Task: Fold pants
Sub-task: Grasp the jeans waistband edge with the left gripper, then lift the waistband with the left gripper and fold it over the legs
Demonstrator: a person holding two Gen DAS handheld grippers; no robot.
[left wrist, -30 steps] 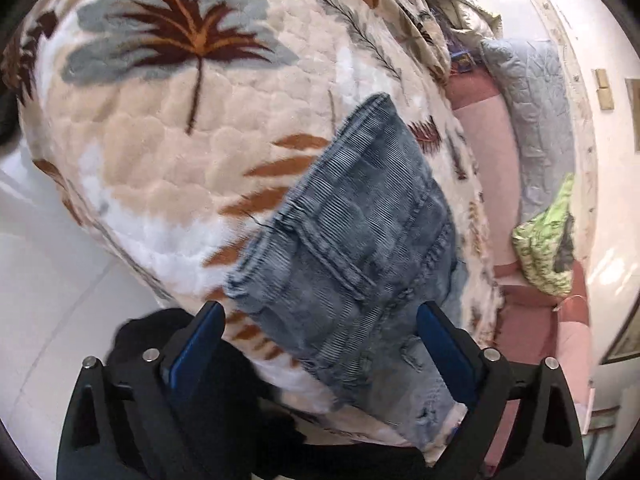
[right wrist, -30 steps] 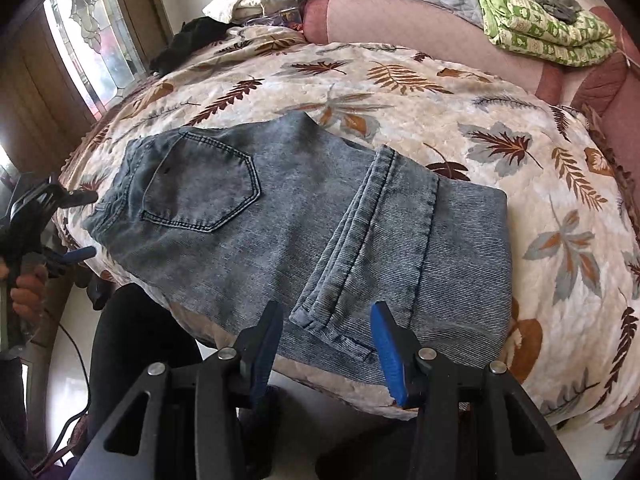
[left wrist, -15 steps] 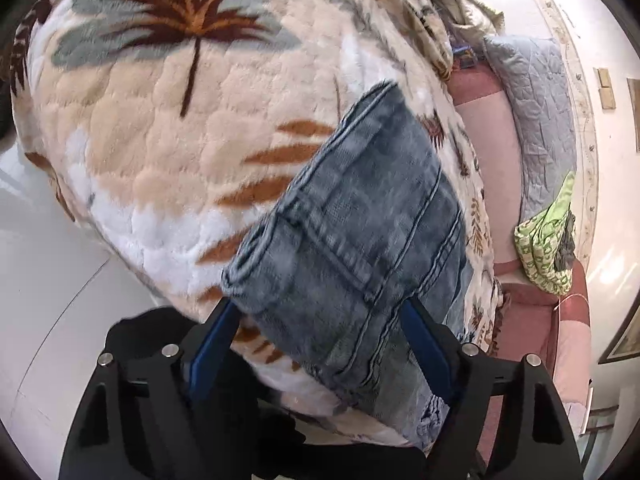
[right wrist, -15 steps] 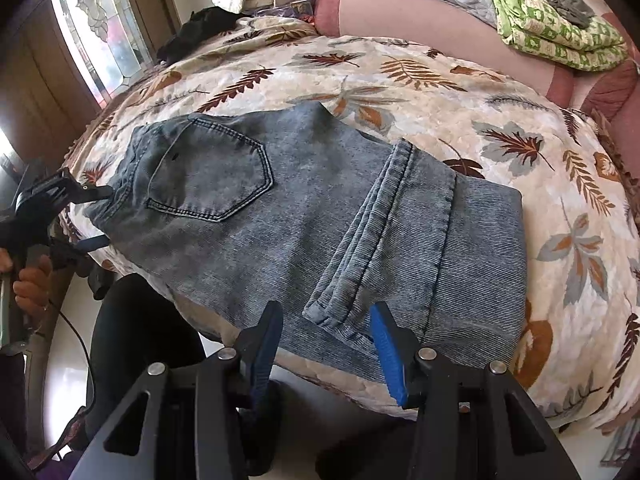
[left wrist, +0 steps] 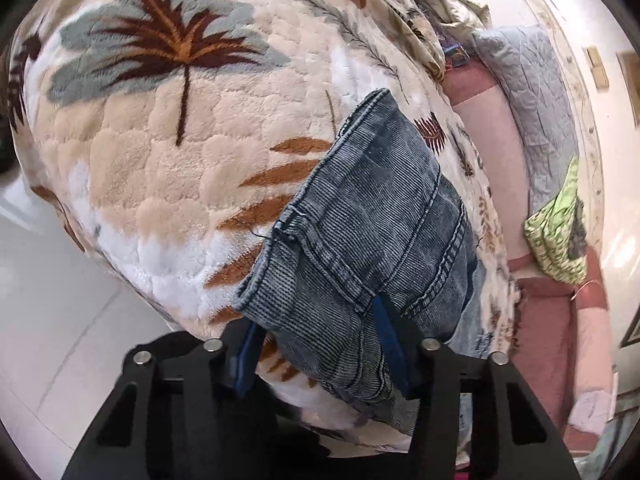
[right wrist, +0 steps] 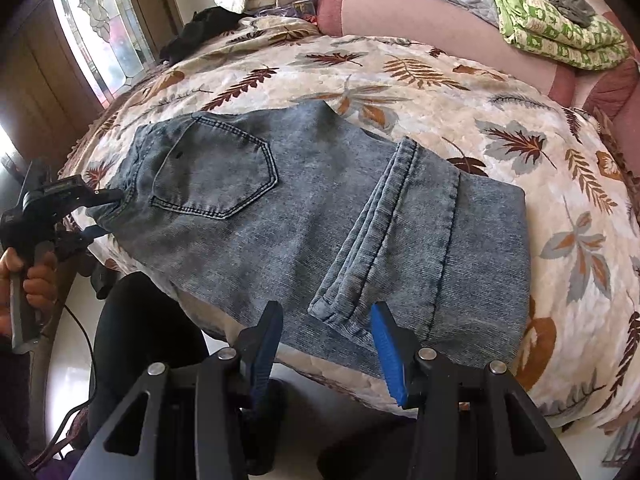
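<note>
Right wrist view: jeans [right wrist: 320, 216] lie folded on the blanket [right wrist: 500, 120], centre frame; green cloth [right wrist: 556, 28] at upper right, on the cushion [right wrist: 440, 12] behind; window [right wrist: 104, 28] upper left; left gripper [right wrist: 102, 214] at the jeans' left edge.

Jeans [right wrist: 328, 216]: washed blue-grey denim. Blanket [right wrist: 460, 112]: cream with brown, rust and grey leaf print. Folded cloth [right wrist: 560, 20]: green-and-white pattern; gripper pads [right wrist: 386, 354] blue.

Black claw [right wrist: 326, 344] frames, blue pads [right wrist: 386, 354], silver screws.
</note>
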